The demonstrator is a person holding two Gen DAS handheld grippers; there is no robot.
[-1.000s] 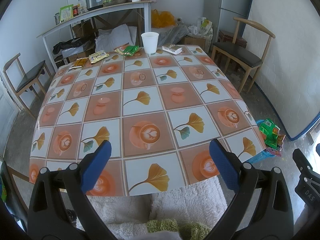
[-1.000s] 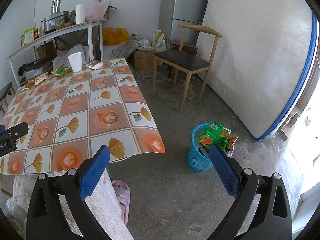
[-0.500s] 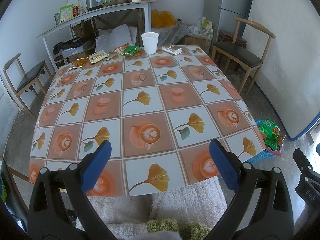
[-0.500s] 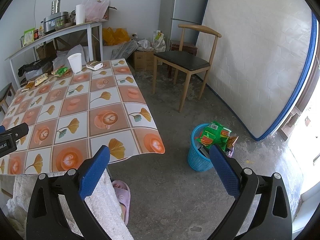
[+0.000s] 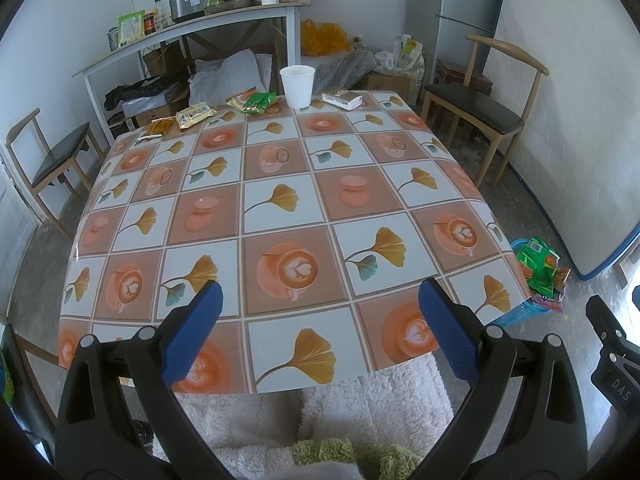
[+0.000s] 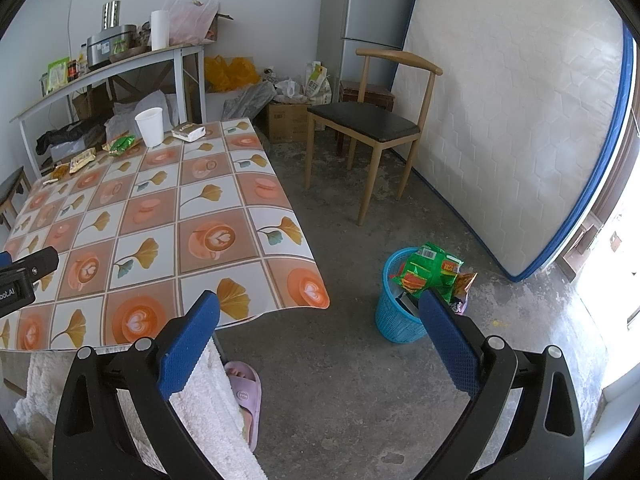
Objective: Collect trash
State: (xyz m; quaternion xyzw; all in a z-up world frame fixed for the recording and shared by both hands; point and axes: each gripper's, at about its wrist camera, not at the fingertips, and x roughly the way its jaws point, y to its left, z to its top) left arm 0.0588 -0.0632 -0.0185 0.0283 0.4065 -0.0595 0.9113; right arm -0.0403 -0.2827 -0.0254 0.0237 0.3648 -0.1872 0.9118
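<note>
A square surface (image 5: 280, 208) covered in a cloth patterned with coffee cups and ginkgo leaves is filling the left wrist view, and everything here is being placed in relation to it. The left claw (image 5: 318, 324) is hovering over the surface's near edge with its two blue-padded fingers (image 5: 192, 330) spread wide apart and nothing between them. Along the surface's far edge, going left to right, the trash is lying in a row: an orange wrapper (image 5: 159, 125) near the far left corner, a tan snack packet (image 5: 195, 113) just beside it, a green wrapper (image 5: 259, 101), a white paper cup (image 5: 297, 86) standing upright, and a white packet (image 5: 343, 99) toward the far right corner. Off the surface's right side, on the concrete floor, a blue basket (image 6: 394, 312) is sitting with green snack bags (image 6: 430, 270) sticking up out of its top. The right claw (image 6: 318, 334) is hanging over the floor between the surface's near right corner and that basket, its blue fingers (image 6: 188, 344) also standing wide apart and holding nothing. A wooden chair (image 6: 368, 124) with a dark seat is standing beyond the surface's far right corner, and a white mattress (image 6: 504, 120) is leaning against the wall farther right. A pink slipper (image 6: 244, 400) is lying on the floor below the surface's near edge.
</note>
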